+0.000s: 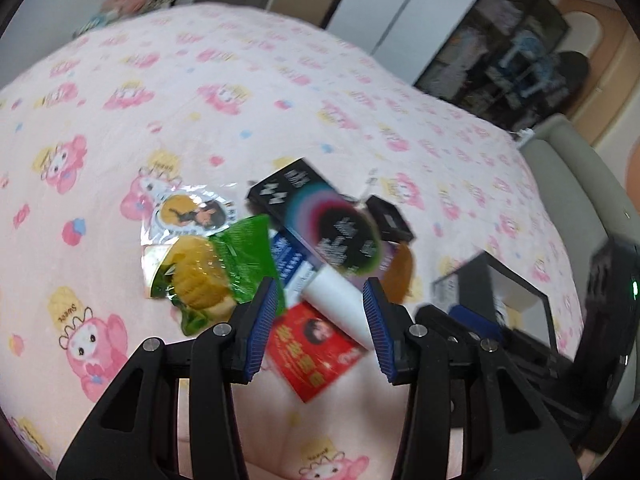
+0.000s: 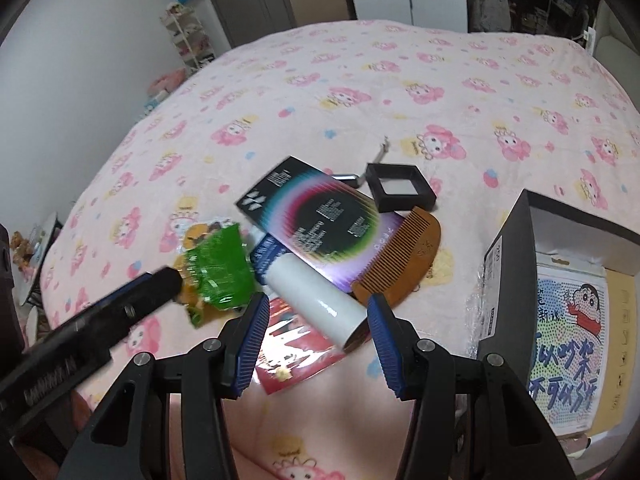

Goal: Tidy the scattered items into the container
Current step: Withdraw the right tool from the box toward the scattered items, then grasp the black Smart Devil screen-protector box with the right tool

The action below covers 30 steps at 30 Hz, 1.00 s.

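A pile of items lies on the pink bed: a green snack packet (image 1: 224,268) (image 2: 218,268), a white tube (image 1: 340,304) (image 2: 316,300), a red packet (image 1: 312,352) (image 2: 292,344), a black rainbow-printed box (image 1: 320,216) (image 2: 316,220), a wooden comb (image 2: 404,260) and a small black square case (image 2: 400,186). The container is a dark open box (image 2: 508,264) on the right, with a cartoon card inside; it also shows in the left wrist view (image 1: 480,280). My left gripper (image 1: 320,308) is open above the tube and red packet. My right gripper (image 2: 318,320) is open around the tube's near end.
A clear sticker packet (image 1: 192,212) lies left of the pile. A metal clip (image 2: 376,156) lies behind the black case. The left gripper's finger (image 2: 132,300) reaches in from the left over the green packet. Shelves and wardrobes stand beyond the bed.
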Tool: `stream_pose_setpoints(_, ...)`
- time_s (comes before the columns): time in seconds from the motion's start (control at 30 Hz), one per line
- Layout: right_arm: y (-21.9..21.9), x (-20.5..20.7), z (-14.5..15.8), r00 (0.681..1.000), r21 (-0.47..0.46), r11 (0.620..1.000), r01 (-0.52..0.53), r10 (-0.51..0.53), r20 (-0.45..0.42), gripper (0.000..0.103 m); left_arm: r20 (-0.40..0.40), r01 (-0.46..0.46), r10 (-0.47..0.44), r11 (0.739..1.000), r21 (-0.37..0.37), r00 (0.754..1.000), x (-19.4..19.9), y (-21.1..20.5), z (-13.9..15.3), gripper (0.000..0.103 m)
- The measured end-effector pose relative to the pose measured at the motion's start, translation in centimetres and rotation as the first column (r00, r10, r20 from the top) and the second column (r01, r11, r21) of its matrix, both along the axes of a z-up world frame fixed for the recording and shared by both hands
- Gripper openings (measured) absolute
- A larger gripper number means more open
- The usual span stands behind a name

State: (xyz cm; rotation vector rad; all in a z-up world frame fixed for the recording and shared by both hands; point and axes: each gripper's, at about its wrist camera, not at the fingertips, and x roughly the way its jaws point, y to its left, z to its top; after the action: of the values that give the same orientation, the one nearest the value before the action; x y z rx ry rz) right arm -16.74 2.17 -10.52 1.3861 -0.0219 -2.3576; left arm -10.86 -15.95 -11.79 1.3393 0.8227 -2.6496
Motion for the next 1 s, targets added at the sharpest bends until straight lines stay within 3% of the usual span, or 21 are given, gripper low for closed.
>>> stream_pose_setpoints(0.13,0.6,-1.5,-1.8,0.998,0.022,0.998,0.052,-0.053,0.037,0.048,0.069,-0.017,0.012,0.997,0.080,0.998,-2.6,-0.5,-2.1,0.045)
stream_pose_setpoints(0.43,0.6,-6.0,-3.8,0.994,0.105,0.990,0.097,-0.101,0.040,0.048,0.170,-0.036,0.014,0.991,0.126,0.985,-8.2,0.5,-5.5,0.045)
stream_pose_setpoints(0.67,1.1,-10.2,-6.2,0.983,0.136,0.979,0.150,-0.162,0.088,0.048,0.197,-0.070,0.029,0.976,0.206,0.980,-9.7,-0.2,-8.3,0.044)
stream_pose_setpoints(0.83,1.3,-11.7,-8.7,0.967,0.123,0.978,0.166,-0.186,0.176,0.048,0.200,-0.048,0.020,0.989,0.138,0.980,-10.9,0.3,-8.3,0.044)
stream_pose_setpoints(1.0,1.4,-13.1,-8.5,0.965,0.137,0.972,0.192,-0.212,0.153,0.049,0.185,-0.026,0.000,0.990,0.138,0.983,-11.0,0.2,-8.4,0.044)
